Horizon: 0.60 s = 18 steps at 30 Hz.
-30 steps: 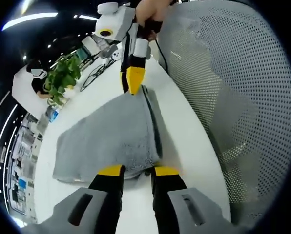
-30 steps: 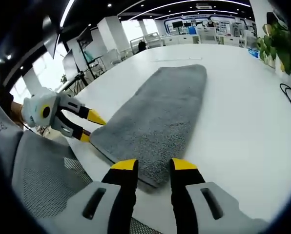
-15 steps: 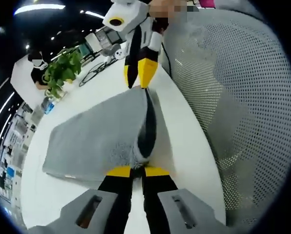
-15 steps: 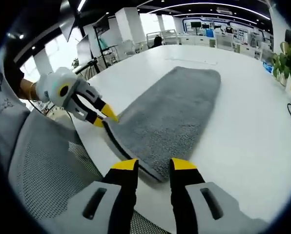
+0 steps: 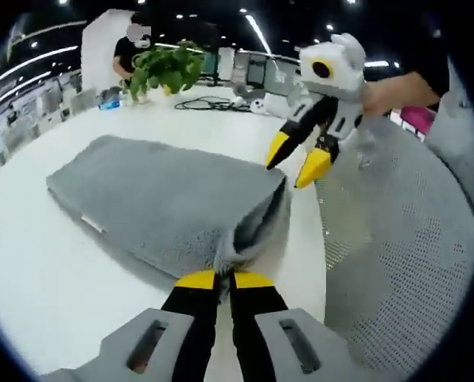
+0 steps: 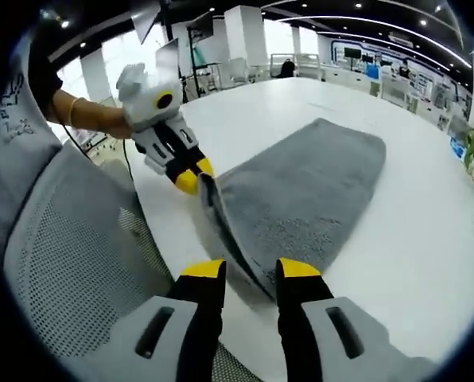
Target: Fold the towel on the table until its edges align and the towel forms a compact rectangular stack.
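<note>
In the left gripper view, my left claw is pinched tight on the near corner of the grey towel, which lies on the white worktop, and my right claw hangs with its tips spread just past the towel's other near corner. In the right gripper view, my right claw is wide with nothing in it, just above the lifted towel edge, while my left claw grips the corner beside a mesh chair

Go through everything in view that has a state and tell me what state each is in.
Towel: lying folded on the table, near corner pinched and lifted.
Left tool: shut on the towel corner.
Right tool: open, its tips at the towel's near edge, gripping nothing.
Mesh chair: unoccupied, beside the table.
</note>
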Tool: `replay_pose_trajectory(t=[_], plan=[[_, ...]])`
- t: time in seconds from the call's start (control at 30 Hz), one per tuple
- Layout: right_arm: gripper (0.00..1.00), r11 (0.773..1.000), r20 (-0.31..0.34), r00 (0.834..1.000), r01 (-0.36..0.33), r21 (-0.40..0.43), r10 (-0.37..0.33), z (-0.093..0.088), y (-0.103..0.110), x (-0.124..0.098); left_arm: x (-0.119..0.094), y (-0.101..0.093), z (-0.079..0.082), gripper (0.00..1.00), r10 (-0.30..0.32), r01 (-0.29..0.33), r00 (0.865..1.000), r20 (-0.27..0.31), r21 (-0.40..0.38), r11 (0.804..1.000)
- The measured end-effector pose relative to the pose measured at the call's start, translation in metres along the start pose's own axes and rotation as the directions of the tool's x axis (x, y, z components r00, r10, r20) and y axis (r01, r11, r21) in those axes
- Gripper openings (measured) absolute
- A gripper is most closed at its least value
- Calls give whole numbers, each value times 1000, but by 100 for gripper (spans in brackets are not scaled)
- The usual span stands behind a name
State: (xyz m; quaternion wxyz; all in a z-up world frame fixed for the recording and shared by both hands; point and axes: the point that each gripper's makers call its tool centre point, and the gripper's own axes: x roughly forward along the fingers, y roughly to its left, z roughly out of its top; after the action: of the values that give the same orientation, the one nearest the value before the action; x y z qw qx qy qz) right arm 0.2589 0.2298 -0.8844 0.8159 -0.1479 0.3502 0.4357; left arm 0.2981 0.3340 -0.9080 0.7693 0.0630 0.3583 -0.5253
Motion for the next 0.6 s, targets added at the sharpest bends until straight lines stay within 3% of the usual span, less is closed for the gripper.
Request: replay_pose_trajectory(t=[0.07, 0.23, 0.37, 0.53, 0.6], plan=[[25, 999, -24, 1000, 7, -43, -8, -4, 0, 0, 0, 3, 0, 5, -25, 26, 1000, 13, -103, 994], [24, 981, -86, 995, 25, -191, -42, -11, -8, 3, 1, 4, 0, 5, -30, 30, 1000, 2, -172, 985], [23, 937, -147, 988, 0, -350, -55, -18, -8, 7, 1, 5, -1, 5, -51, 56, 998, 24, -313, 948], [22, 907, -155, 985, 0, -422, -72, -18, -9, 9, 1, 7, -1, 5, -62, 71, 997, 38, -394, 916], [22, 873, -183, 980, -16, -487, -84, -23, -11, 11, 1, 6, -1, 5, -64, 77, 997, 44, -423, 903]])
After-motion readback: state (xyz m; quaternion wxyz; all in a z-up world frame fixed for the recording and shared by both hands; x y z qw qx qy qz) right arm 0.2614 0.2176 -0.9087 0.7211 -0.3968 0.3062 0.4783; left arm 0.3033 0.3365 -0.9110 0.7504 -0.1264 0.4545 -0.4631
